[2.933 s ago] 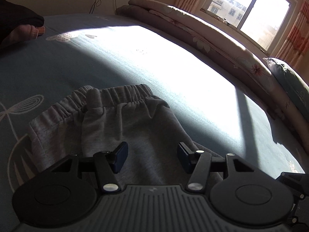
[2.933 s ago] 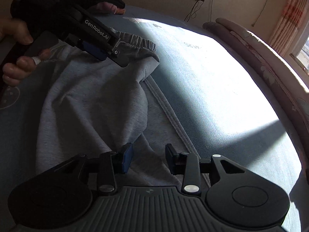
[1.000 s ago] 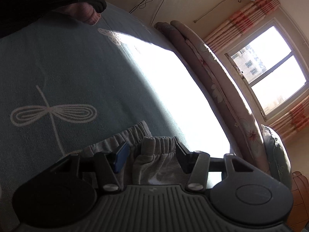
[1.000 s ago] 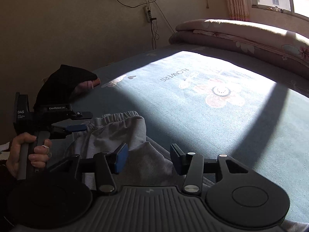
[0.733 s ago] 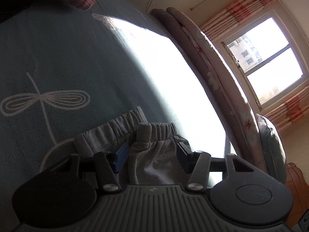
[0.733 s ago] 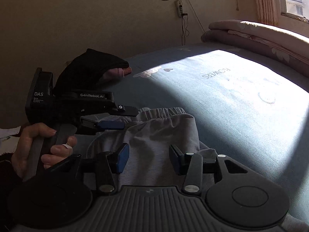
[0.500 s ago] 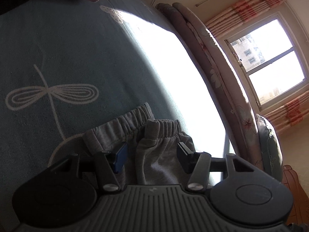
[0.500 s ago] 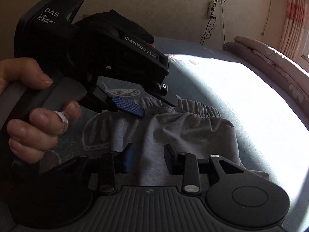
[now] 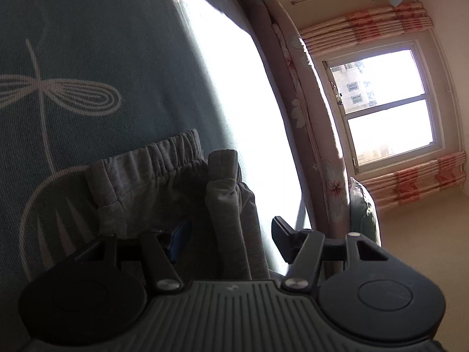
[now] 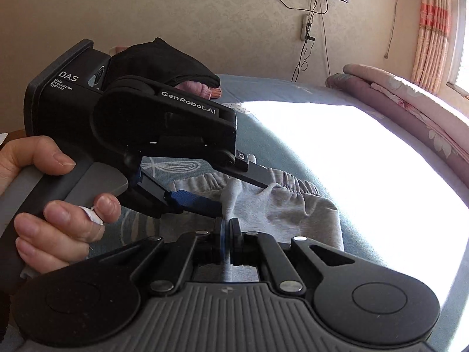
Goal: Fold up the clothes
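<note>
- Two risks show in the left wrist view. The left gripper (image 9: pixel 228 239) stands about half open, its jaws just widening, with a raised ridge of the grey pants (image 9: pixel 222 182) between them but neither pad pressing on it. If it closes off-centre it could miss the ridge, or catch one layer only.
- The pants lie bunched on the bed (image 9: pixel 88 58), waistband (image 9: pixel 146 155) toward the dragonfly print (image 9: pixel 58 94) and the sunlit patch on their other side. A pull from here would likely drag the whole bundle rather than make a clean fold.
- The left gripper points slightly down at the pants, rolled, so the window (image 9: pixel 384 108) sits tilted.
- One more risk shows in the right wrist view. The right gripper (image 10: pixel 227 228) has just shut on a thin pinch of the pants (image 10: pixel 231 193), right beside the blue pad (image 10: pixel 196 202) of the left gripper. So small a bite could slip out under tension, and the two tools are close enough to knock together.
- The left hand (image 10: pixel 55 205) wraps that tool's handle, a white wrap on one finger. The right gripper tips downward, low over the pants, which lie between it and the waistband.
</note>
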Available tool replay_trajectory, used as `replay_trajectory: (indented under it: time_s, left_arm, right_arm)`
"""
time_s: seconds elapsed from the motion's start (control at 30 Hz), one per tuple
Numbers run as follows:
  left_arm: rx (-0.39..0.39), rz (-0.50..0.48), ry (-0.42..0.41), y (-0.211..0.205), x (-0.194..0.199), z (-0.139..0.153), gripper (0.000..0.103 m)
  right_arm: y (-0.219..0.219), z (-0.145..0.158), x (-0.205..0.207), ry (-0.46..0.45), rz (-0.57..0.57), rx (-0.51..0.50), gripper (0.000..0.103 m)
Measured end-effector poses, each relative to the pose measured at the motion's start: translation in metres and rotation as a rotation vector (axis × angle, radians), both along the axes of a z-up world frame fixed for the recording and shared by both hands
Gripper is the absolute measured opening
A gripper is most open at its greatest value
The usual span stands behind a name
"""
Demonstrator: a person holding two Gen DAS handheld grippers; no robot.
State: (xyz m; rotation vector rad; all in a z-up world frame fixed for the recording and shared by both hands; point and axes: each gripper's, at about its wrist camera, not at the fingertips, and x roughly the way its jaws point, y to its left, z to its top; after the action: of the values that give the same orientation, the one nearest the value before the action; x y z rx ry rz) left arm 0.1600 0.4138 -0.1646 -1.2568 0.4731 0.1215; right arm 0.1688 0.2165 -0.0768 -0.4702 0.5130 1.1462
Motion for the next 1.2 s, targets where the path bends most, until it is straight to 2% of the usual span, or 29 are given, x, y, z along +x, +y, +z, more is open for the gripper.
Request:
replay_trajectory:
  time_s: [0.27, 0.37, 0.43, 0.47, 0.53, 0.6, 0.67, 0.8, 0.87, 0.97, 1.03, 1.2]
  left_arm:
    - [-0.020, 0.014, -0.002, 0.000, 0.032, -0.019, 0.059]
    - [0.029, 0.019, 0.023, -0.002, 0.029, -0.018, 0.045]
    - [0.098, 0.028, 0.070, -0.003, 0.025, -0.015, 0.011]
    - [0.112, 0.039, 0.077, -0.003, 0.022, -0.013, 0.010]
    - [0.123, 0.059, 0.074, -0.002, 0.017, -0.009, 0.009]
    - [0.169, 0.091, 0.069, -0.003, 0.011, 0.002, 0.008]
    - [0.228, 0.127, 0.060, -0.004, 0.002, 0.015, 0.008]
    - [0.328, 0.182, 0.014, -0.006, -0.017, 0.038, 0.008]
    - [0.370, 0.183, 0.032, -0.007, -0.017, 0.041, 0.008]
    - [0.388, 0.162, 0.118, -0.007, -0.013, 0.038, 0.008]
    - [0.399, 0.163, 0.144, -0.007, -0.011, 0.036, 0.008]
    - [0.404, 0.158, 0.104, -0.008, -0.017, 0.044, 0.008]
  right_arm:
    - [-0.035, 0.010, -0.008, 0.152, 0.011, 0.009, 0.005]
    - [-0.062, 0.018, -0.018, 0.185, 0.003, 0.031, 0.009]
    - [-0.088, 0.025, -0.029, 0.173, -0.015, 0.043, 0.013]
    - [-0.101, 0.028, -0.035, 0.167, -0.024, 0.048, 0.014]
    - [-0.126, 0.031, -0.045, 0.148, -0.044, 0.047, 0.022]
    - [-0.148, 0.031, -0.055, 0.121, -0.066, 0.029, 0.024]
    - [-0.164, 0.028, -0.062, 0.096, -0.101, 0.009, 0.025]
    - [-0.187, 0.021, -0.064, 0.113, -0.166, 0.001, 0.025]
    - [-0.195, 0.018, -0.063, 0.132, -0.189, 0.016, 0.025]
    - [-0.200, 0.013, -0.061, 0.145, -0.213, 0.026, 0.025]
    - [-0.198, 0.013, -0.060, 0.136, -0.213, 0.026, 0.025]
    - [-0.193, 0.013, -0.052, 0.132, -0.230, 0.032, 0.030]
